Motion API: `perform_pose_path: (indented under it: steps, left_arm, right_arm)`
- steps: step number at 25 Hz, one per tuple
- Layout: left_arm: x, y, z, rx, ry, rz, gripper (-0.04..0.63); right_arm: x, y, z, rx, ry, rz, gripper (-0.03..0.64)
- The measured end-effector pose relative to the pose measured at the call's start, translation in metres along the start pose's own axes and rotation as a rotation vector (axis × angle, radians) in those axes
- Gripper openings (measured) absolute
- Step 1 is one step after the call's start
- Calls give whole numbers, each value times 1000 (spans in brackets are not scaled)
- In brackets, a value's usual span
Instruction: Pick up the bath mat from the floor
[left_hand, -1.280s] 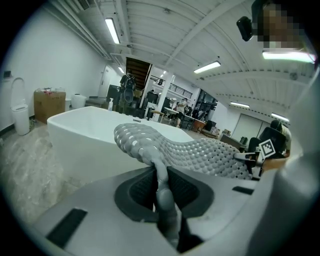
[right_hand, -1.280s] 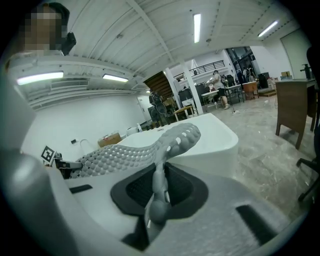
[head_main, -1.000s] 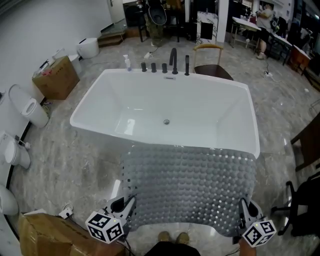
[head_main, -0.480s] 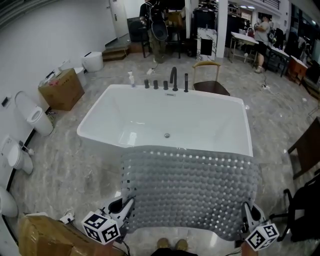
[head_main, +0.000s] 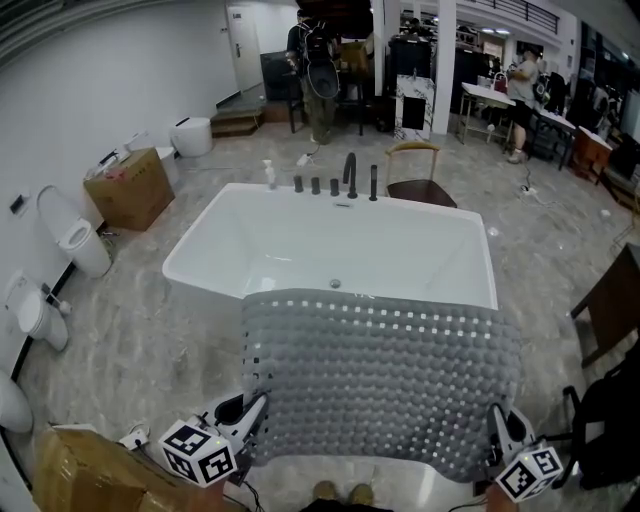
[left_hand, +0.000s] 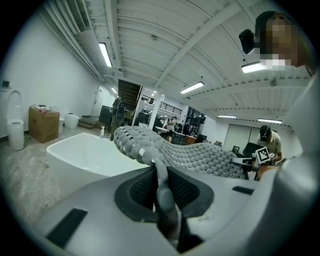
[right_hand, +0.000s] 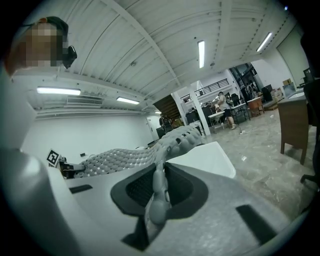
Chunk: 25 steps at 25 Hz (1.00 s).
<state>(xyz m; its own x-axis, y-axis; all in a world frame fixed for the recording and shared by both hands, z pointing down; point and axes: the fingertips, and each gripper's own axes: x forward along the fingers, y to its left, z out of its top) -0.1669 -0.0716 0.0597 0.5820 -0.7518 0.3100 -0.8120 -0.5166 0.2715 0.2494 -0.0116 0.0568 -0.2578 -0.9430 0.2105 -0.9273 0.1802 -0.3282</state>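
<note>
Bath mat (head_main: 380, 380) is up off the floor (head_main: 150, 340), grey and bumpy, spread wide in front of me, its far edge hiding the near rim of the white bathtub (head_main: 330, 250). My left tool (head_main: 250, 412) is clamped on the mat's near left corner, my right tool (head_main: 497, 425) on the near right corner, with the rubber pinched tight in both. A cardboard box (head_main: 128, 188) and a toilet (head_main: 75, 235) sit far left by the wall.

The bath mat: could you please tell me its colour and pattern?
Grey bath mat, studded with rows of small bumps and holes; clearest in the head view.
</note>
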Motion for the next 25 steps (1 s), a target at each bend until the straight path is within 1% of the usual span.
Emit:
perform_pose_path:
  steps: [12,21,25]
  left_arm:
    - [-31,-9,15,7,-41,-39,57]
    - [-38,-10,19,18,-47,-56,57]
    - [-40,-12,22,23,-42,-46,55]
  right_arm:
    - [-33,24,12,-14,-42,12,46]
    - [-39,33,18,-24,-55,8,46]
    - [-39,34,17,-23,-53,16,46]
